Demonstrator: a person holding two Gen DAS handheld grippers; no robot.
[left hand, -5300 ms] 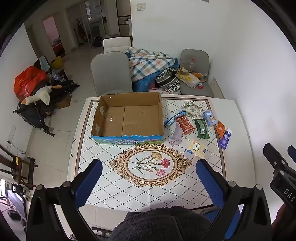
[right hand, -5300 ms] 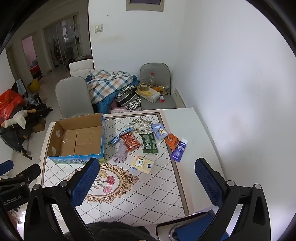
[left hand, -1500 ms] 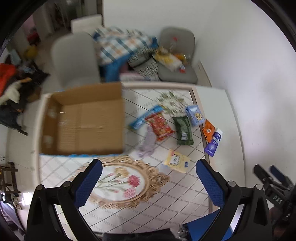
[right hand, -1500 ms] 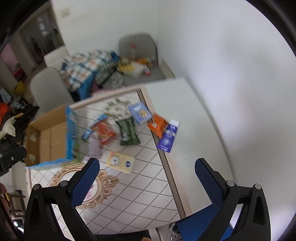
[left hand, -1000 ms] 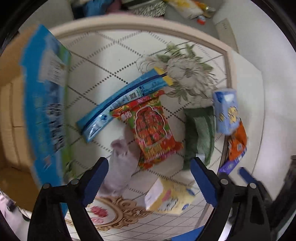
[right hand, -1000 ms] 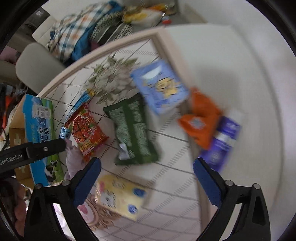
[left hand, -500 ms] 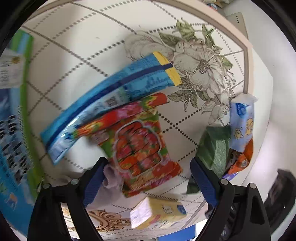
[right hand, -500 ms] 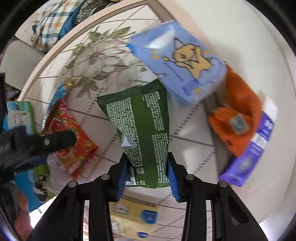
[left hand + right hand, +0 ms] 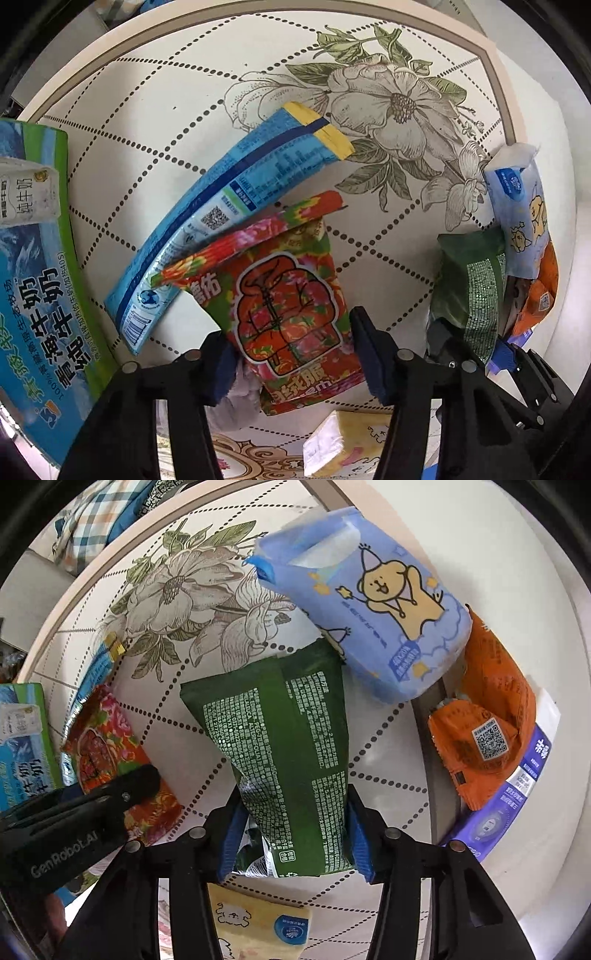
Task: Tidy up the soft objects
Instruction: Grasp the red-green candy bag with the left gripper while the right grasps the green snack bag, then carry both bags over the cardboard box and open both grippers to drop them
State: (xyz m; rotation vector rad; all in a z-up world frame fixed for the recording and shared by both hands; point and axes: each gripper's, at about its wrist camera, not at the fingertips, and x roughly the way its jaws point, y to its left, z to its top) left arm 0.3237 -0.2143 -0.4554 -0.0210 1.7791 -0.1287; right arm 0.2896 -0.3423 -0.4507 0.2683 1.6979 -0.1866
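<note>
My left gripper is shut on the red floral snack packet, its blue pads pressing both sides of the packet's near end on the patterned table. My right gripper is shut on the green packet, which lies lengthwise between the pads. The green packet also shows in the left wrist view. The red packet shows left in the right wrist view, under the left gripper's body.
A long blue packet lies half under the red one. A blue bear tissue pack, an orange packet and a purple pack lie to the right. A yellow tissue pack is near. The milk carton box stands left.
Both grippers came down from high above the table to the packets. The left one closed on the red packet and the right one on the green packet.
</note>
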